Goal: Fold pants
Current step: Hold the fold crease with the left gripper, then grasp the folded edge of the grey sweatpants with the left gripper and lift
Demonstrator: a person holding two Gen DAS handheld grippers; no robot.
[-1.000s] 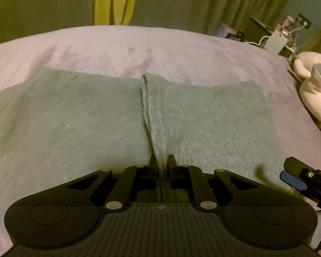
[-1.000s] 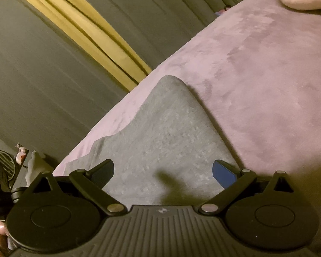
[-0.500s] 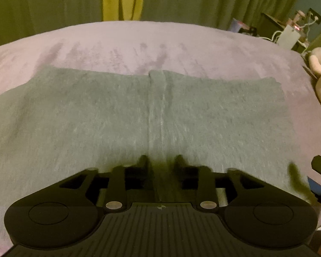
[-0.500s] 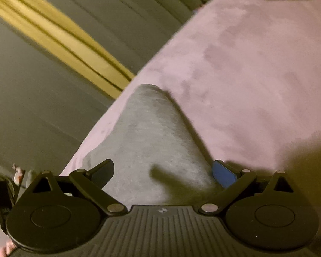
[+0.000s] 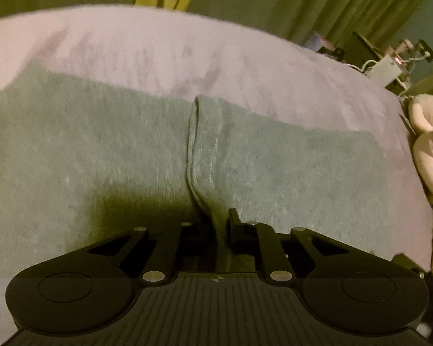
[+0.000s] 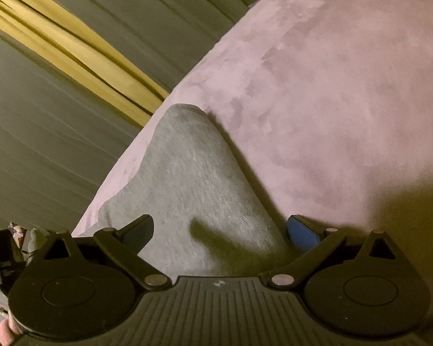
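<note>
Grey pants lie spread across a pink bed cover. A raised fold runs down their middle into my left gripper, whose jaws are closing, with the pads pressing on that pinch of fabric. In the right wrist view a pointed end of the pants reaches away over the bed cover. My right gripper hovers over it, open, its blue pads far apart with cloth beneath and not pinched.
A pale plush toy rests at the bed's right edge, with boxes and cables behind it. Grey curtains with a yellow strip hang beyond the far side of the bed.
Half a second ago the left jaws stood apart over flat cloth; now they pinch a raised fold again. The left gripper has moved lower and closer. The right gripper stays open, slightly rolled.
</note>
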